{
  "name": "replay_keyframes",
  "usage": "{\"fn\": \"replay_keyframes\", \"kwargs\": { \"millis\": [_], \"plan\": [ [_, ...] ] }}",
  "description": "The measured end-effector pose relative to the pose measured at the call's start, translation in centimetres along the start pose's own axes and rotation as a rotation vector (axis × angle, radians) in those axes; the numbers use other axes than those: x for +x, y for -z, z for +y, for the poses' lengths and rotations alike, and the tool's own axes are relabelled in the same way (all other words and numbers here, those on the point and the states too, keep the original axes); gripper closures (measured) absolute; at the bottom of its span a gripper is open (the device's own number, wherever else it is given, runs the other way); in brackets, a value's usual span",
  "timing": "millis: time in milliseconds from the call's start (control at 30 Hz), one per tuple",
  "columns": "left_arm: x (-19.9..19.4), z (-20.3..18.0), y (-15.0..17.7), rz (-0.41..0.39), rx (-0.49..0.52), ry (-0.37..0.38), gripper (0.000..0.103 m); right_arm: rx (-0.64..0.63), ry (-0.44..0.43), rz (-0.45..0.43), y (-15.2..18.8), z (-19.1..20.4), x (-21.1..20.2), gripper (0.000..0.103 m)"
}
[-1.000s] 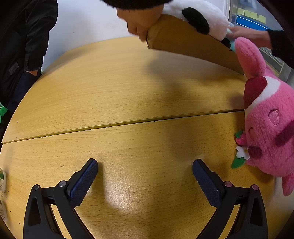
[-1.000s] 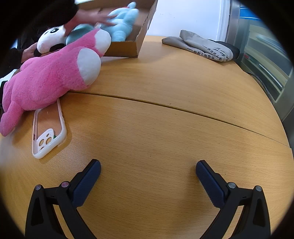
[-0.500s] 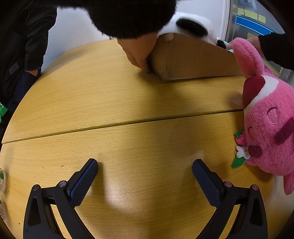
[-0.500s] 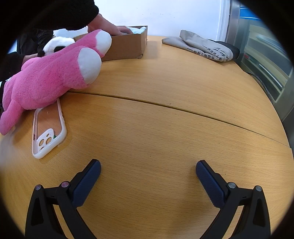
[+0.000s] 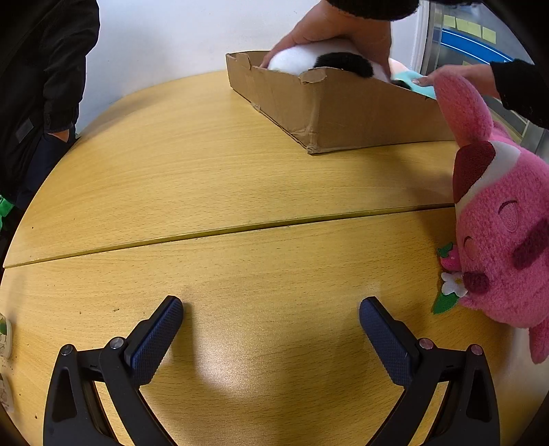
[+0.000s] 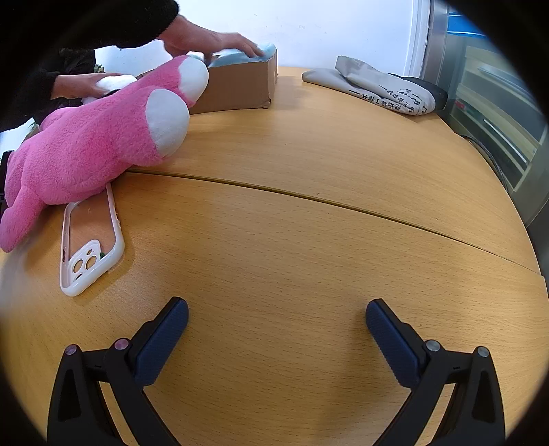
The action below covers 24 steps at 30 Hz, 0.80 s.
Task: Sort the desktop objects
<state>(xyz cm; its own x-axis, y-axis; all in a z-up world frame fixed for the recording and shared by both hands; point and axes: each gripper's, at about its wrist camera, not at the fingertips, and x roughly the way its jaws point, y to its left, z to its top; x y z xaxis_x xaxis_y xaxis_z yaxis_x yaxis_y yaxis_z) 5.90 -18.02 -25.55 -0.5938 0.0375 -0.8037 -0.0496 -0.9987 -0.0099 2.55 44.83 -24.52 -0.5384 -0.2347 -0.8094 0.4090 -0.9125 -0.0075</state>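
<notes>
Since a second ago, the cardboard box (image 5: 343, 113) has come down from its tilt and now sits flat on the bench (image 5: 206, 178), with the panda plush (image 5: 322, 61) pressed into it by a person's hand (image 5: 329, 27). Neither of your tools has shifted.

Take the cardboard box as your landmark. Your left hand-held gripper (image 5: 271, 319) hovers well in front of it over bare bench, jaws spread wide with nothing between them. To the right of the box, and touching its near corner with one ear, lies the pink rabbit plush (image 5: 497, 240), face toward you, a small felt strawberry and flower (image 5: 449, 278) at its cheek. Behind that ear a second hand (image 5: 456, 73) rests on a light blue plush (image 5: 415, 84) inside the box.

From your right wrist view, the box (image 6: 236, 85) stands at the far left, the pink rabbit's feet against its front wall. In front of the box, partly under the rabbit, a white-rimmed phone case (image 6: 91, 243) lies flat. Right of the box, well apart, a folded grey cloth bag (image 6: 381, 89) with dark lettering sits near the bench edge. Your right hand-held gripper (image 6: 276, 319) is also fully open and empty, well in front of the box.
</notes>
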Motion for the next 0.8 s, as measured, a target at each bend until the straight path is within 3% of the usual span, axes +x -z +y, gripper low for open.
{"fn": "replay_keyframes", "kwargs": {
  "millis": [800],
  "plan": [
    [-0.14,-0.23,0.02,0.0,0.0,0.0,0.0,0.0,0.0,0.0,-0.12,-0.04,0.12,0.0]
  ]
}}
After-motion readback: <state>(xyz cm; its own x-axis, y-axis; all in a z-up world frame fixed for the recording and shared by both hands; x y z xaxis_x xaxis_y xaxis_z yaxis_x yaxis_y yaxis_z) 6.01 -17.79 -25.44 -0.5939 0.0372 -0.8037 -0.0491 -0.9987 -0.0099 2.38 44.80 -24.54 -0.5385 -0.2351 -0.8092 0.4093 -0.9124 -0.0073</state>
